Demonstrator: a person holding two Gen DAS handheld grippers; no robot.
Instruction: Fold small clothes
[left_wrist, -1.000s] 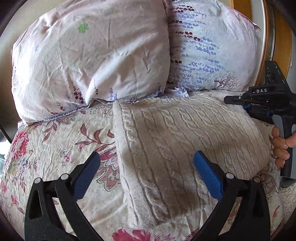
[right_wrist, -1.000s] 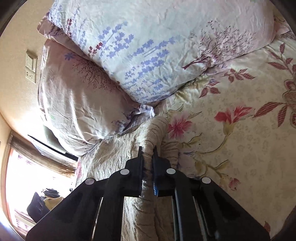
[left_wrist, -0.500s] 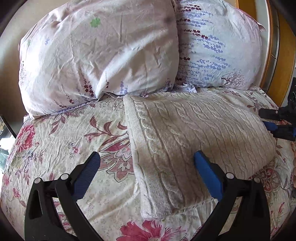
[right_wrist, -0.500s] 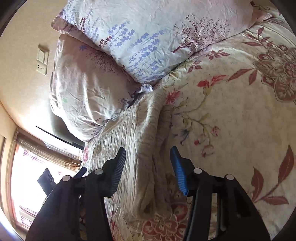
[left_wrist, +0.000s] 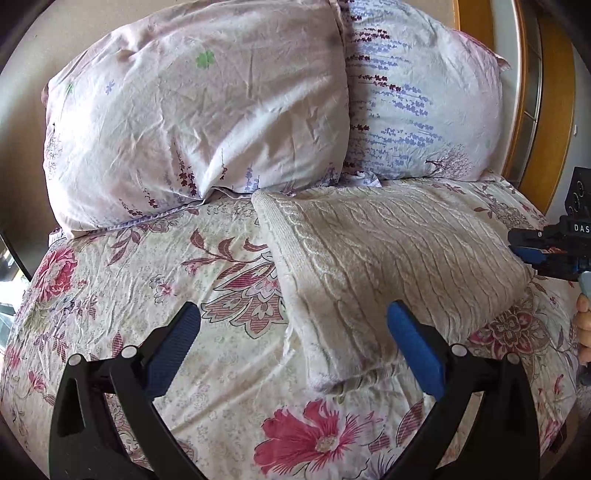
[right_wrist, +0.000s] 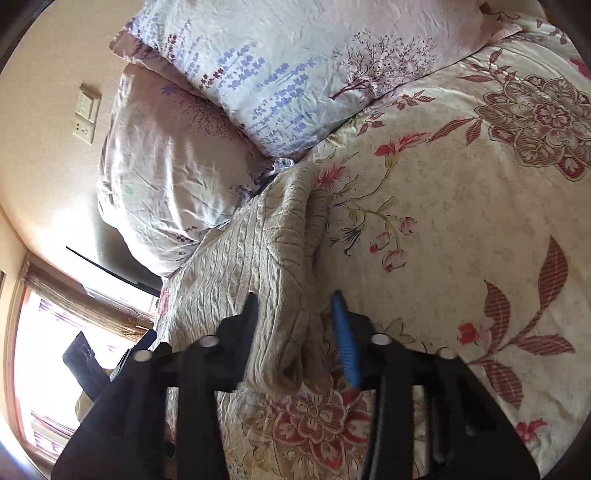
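The knitted sweater lies folded into a thick cream rectangle on the floral bed cover, its far edge touching the two pillows. In the left wrist view it sits ahead of and partly between the spread fingers of the left gripper, with its near corner just beside the right-hand blue pad; those fingers are wide apart and hold nothing. In the right wrist view, the right gripper straddles the sweater's doubled edge, fingers parted and, as far as I can tell, not pinching the cloth.

The step in hand looks like tidying or completing the fold. To do it well, the right fingers should close on all layers of that rolled edge together, not just the top one, while the left fingers pin or lift the near corner so the bundle does not slide on the soft bed. Move both ends level, and set the edge down squarely.

Count: one sweater, two pillows, two grippers, one wall switch plate.
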